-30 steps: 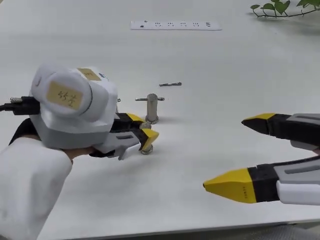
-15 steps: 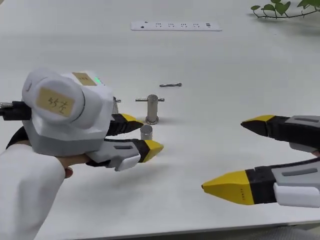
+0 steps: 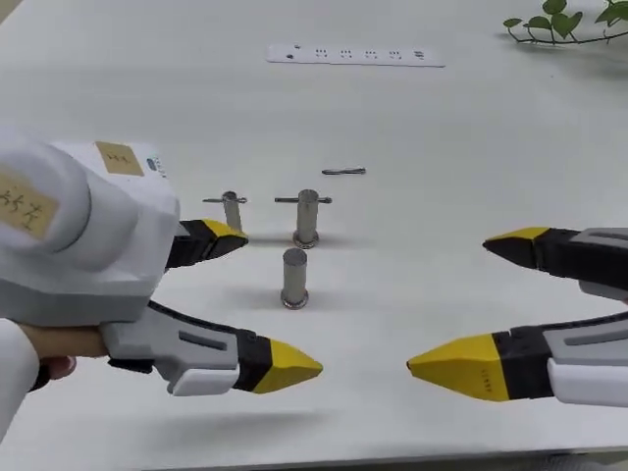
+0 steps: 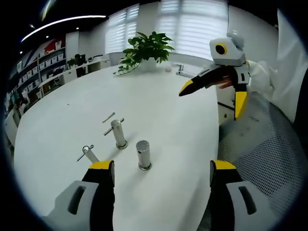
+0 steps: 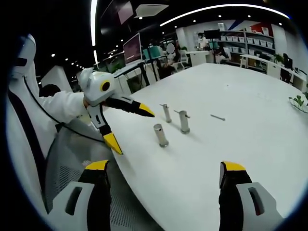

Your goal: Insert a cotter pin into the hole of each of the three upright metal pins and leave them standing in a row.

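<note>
Left gripper (image 4: 162, 166) backed off — pin (image 3: 294, 278) stands free.

Left gripper (image 3: 278, 303): rounded white housing (image 3: 88, 245) with two tan paper labels (image 3: 116, 157) carrying handwritten marks. Its two long jaws are black and end in yellow wedge tips (image 3: 289, 365), with grey and white cover plates (image 3: 186, 345) along the outer side. Right gripper (image 3: 448, 305): the same black jaws, yellow tips and grey and white plates. Left sleeve (image 5: 62, 107) and right sleeve (image 4: 263, 77): both white
</note>
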Motion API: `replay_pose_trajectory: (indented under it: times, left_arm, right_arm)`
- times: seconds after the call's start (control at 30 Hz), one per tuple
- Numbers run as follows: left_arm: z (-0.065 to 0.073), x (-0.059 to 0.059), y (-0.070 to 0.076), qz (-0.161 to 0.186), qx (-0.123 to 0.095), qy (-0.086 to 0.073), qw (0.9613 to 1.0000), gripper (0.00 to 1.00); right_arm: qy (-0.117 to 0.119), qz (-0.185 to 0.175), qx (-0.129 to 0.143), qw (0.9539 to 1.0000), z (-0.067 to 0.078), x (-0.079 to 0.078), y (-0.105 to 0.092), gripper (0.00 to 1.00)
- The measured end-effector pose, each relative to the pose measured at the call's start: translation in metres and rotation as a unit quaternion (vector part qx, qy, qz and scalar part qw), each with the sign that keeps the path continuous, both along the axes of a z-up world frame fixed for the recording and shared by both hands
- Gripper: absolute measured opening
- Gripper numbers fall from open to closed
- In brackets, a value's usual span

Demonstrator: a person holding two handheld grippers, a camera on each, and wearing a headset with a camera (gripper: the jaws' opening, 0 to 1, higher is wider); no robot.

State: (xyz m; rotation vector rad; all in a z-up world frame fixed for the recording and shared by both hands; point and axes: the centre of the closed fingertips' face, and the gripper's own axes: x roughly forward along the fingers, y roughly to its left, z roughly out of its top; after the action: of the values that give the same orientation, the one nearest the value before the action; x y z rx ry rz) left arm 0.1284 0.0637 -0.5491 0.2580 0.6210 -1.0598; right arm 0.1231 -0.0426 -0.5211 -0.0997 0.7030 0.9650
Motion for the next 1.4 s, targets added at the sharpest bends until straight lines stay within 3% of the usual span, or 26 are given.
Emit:
replay_pose_trajectory:
  times: [0.17,0.27,0.33,0.57,0.73,0.83,1.07,1.27,1.4]
  left_arm:
    - [0.004,-0.003,0.004,0.001,0.006,-0.006,1.0,0.93]
    - [-0.001,-0.012,0.01,-0.026,0.039,-0.003,0.9989,0.99]
    - [-0.003,-0.014,0.011,-0.027,0.045,0.004,0.9986,0.99]
    - [-0.006,-0.022,0.014,-0.033,0.042,0.014,0.9985,0.99]
    - [0.003,-0.017,0.016,-0.02,0.03,0.01,0.9993,0.99]
    - [0.008,-0.015,0.019,-0.011,0.021,0.005,0.9997,0.99]
    - [0.013,-0.018,0.023,-0.004,0.022,0.002,0.9997,0.99]
    - [0.015,-0.018,0.03,0.005,0.027,0.002,0.9996,0.99]
    - [0.015,-0.019,0.033,0.019,0.015,0.013,0.9996,0.96]
  right_arm:
    - [-0.002,0.002,0.0,1.0,0.002,0.004,-0.001,0.92]
    - [-0.004,0.004,-0.003,1.0,0.003,0.005,-0.002,0.92]
    - [-0.005,0.006,-0.008,0.9999,0.003,0.008,-0.002,0.92]
    - [-0.022,0.025,-0.028,0.999,0.008,0.026,-0.008,0.89]
    - [-0.035,0.048,-0.058,0.9965,0.01,0.043,-0.012,0.88]
    - [-0.066,0.072,-0.084,0.9917,0.012,0.063,-0.013,0.83]
    - [-0.08,0.105,-0.119,0.9841,0.013,0.101,-0.007,0.77]
    - [-0.084,0.148,-0.147,0.9745,0.007,0.133,0.005,0.72]
    - [-0.11,0.163,-0.164,0.9666,0.0,0.153,0.015,0.56]
